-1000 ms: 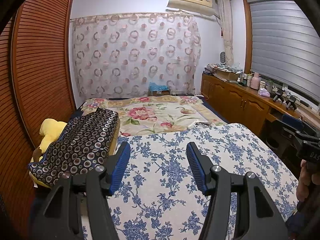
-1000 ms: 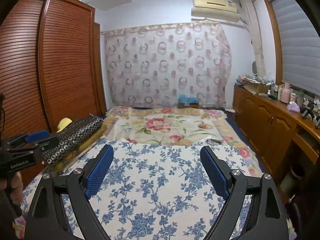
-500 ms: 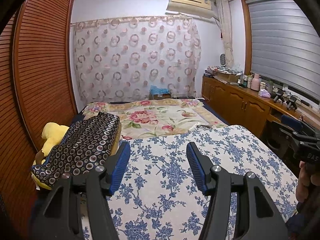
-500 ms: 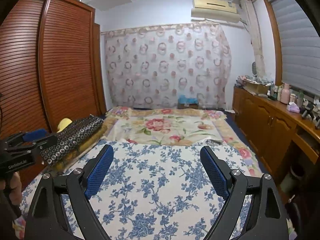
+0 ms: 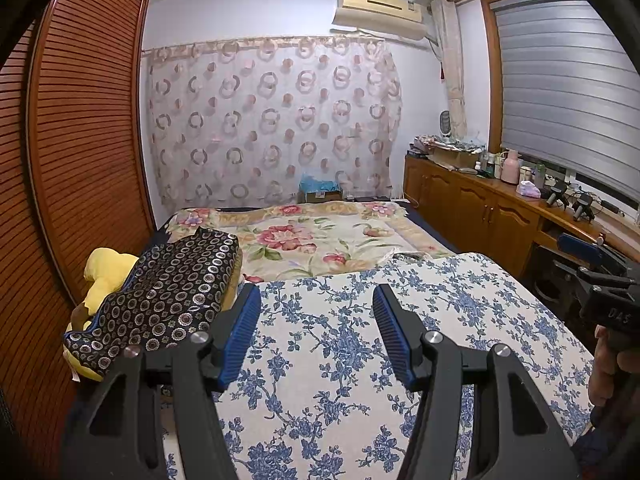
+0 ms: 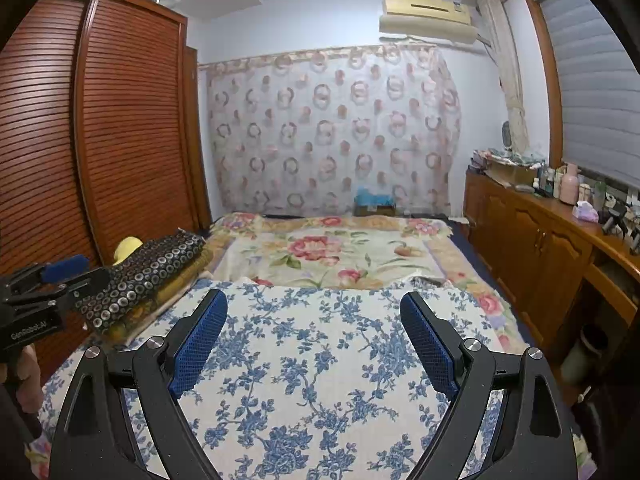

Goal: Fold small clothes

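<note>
My left gripper hovers open over the blue-flowered bed cover, with nothing between its blue pads. My right gripper is open wider above the same cover, also with nothing between its pads. A dark cloth with a ring pattern lies heaped on a yellow soft thing at the bed's left edge, left of and beyond my left gripper. The right wrist view shows that cloth just past the left gripper's body. No fingers touch any fabric.
A red-flowered blanket covers the far half of the bed. A slatted wooden wardrobe runs along the left. A wooden cabinet with bottles and boxes lines the right wall under the window blind. A patterned curtain hangs behind the bed.
</note>
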The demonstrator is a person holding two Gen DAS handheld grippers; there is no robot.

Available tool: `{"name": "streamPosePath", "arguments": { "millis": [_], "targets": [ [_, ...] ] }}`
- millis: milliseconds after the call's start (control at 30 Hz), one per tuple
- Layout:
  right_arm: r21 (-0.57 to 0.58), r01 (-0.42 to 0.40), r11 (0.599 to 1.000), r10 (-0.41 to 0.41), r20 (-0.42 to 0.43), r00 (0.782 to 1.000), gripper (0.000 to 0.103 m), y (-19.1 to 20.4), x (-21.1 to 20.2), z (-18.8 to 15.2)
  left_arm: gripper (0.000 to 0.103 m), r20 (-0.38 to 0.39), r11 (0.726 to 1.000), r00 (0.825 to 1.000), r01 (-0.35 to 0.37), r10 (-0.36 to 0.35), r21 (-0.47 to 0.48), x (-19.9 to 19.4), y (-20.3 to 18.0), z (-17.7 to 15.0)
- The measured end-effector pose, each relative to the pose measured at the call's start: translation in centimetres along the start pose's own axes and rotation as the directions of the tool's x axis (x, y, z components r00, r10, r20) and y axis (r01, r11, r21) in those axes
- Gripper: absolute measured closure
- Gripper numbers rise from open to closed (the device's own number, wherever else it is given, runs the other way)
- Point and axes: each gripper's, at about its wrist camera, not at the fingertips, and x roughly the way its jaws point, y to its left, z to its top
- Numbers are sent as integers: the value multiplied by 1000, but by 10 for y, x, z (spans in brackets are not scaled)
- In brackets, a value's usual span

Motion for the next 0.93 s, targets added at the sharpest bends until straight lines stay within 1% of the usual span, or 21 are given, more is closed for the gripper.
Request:
{"name": "streamPosePath", "arguments": {
  "millis": [933],
  "targets": [
    [1, 0, 1000, 0, 0, 1000, 13, 2, 2, -1, 45, 7, 1000, 1000, -6, 6, -6, -1, -1, 2]
  ]
}}
